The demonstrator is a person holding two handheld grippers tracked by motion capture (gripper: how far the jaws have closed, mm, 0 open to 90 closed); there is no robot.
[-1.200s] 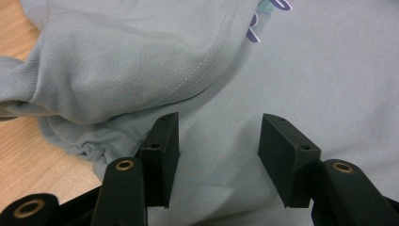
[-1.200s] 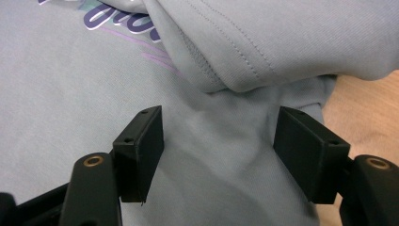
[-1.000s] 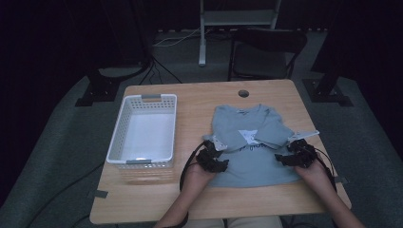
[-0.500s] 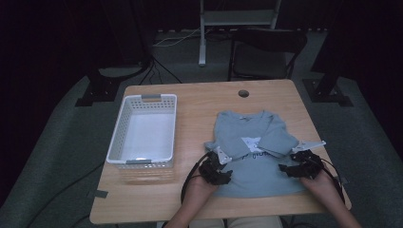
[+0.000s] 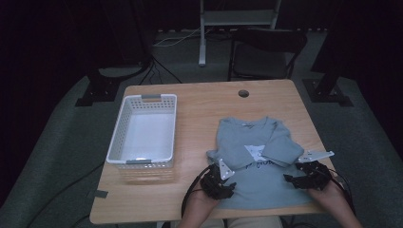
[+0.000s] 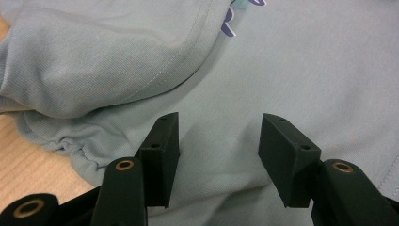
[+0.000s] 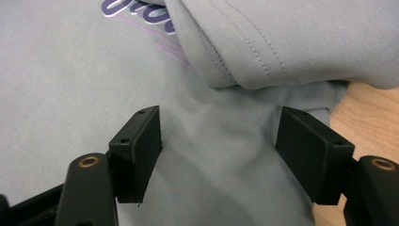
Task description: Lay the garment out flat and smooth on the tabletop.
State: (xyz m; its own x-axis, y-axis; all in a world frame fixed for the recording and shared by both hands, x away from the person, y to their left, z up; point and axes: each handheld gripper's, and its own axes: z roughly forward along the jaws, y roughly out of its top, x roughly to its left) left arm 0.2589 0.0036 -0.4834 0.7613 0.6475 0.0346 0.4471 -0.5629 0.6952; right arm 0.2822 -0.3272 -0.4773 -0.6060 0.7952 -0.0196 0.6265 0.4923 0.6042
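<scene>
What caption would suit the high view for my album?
Two hand-held grippers, left gripper and right gripper, open over a grey T-shirt beside a white basket.

The T-shirt (image 5: pixel 259 164) is soft, matt grey-blue knit cloth with stitched seams and a smooth printed design. The table (image 5: pixel 204 102) looks like light matt wood-grain laminate. The basket (image 5: pixel 142 134) is white slotted plastic. The gripper jaws are matt black plastic with brass-coloured rivets.

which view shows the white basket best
The high view: the white basket sits whole on the table, left of the shirt. Both gripper views look along open jaws at shirt fabric and a bit of tabletop instead.
</scene>
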